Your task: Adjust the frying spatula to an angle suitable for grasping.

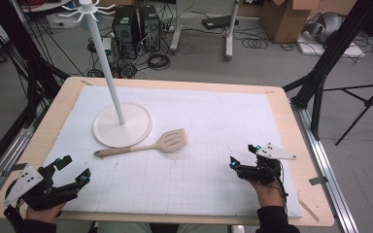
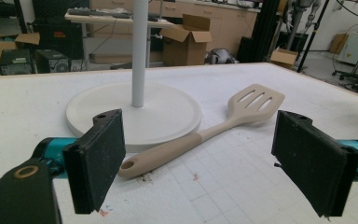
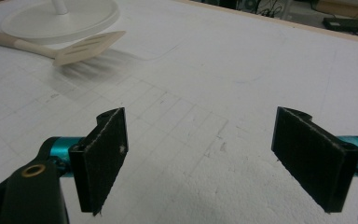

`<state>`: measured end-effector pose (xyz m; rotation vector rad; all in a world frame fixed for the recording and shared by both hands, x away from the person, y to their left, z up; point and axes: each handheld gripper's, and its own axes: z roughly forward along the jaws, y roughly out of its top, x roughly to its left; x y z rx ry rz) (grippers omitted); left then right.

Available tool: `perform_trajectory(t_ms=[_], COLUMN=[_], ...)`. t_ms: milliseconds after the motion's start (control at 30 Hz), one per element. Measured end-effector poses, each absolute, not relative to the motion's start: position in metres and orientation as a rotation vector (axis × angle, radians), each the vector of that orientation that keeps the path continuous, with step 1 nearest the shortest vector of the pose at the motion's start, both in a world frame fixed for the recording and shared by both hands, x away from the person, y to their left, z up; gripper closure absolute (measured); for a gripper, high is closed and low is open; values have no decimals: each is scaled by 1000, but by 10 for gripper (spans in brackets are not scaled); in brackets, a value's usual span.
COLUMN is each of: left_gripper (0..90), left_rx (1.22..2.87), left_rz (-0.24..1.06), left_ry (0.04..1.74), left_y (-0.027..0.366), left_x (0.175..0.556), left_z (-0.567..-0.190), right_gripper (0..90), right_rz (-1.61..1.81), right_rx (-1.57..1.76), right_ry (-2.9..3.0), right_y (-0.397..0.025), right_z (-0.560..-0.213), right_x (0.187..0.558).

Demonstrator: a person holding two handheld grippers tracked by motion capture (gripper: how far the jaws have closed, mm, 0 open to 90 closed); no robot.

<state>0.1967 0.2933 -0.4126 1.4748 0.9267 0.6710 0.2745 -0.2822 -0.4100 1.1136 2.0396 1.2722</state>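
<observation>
Left gripper (image 1: 72, 169) at the near left corner of the white-covered wooden table (image 1: 213, 121), black fingers (image 2: 98, 156) wide apart, holding nothing. Further in, a white round-based stand with a tall pole (image 1: 122, 124). Just beside it, touching its edge, the beige slotted plastic spatula (image 1: 148, 144), lying flat (handle end toward the left gripper). Right gripper (image 1: 241, 156) near the right edge, fingers (image 3: 102, 154) wide apart too, empty.
</observation>
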Motion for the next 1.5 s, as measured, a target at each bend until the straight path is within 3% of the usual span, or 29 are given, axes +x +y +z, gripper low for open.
perform_trajectory(t_ms=[467, 933, 1267, 1500], left_gripper=[179, 178, 179, 179], left_rx=[1482, 1486, 1491, 1484], left_rz=[639, 635, 630, 626], left_ry=[903, 899, 888, 895], left_y=[287, 286, 286, 287], left_x=[205, 205, 205, 205], left_z=[-414, -414, -414, -414], right_gripper=[172, 183, 177, 269], right_rz=[1317, 1480, 1544, 1453], right_rx=[1104, 880, 724, 584], right_ry=[2057, 2228, 2400, 2545], right_y=[-287, -253, -187, -132], right_z=[-409, -403, -393, -381], right_x=[266, 270, 305, 337])
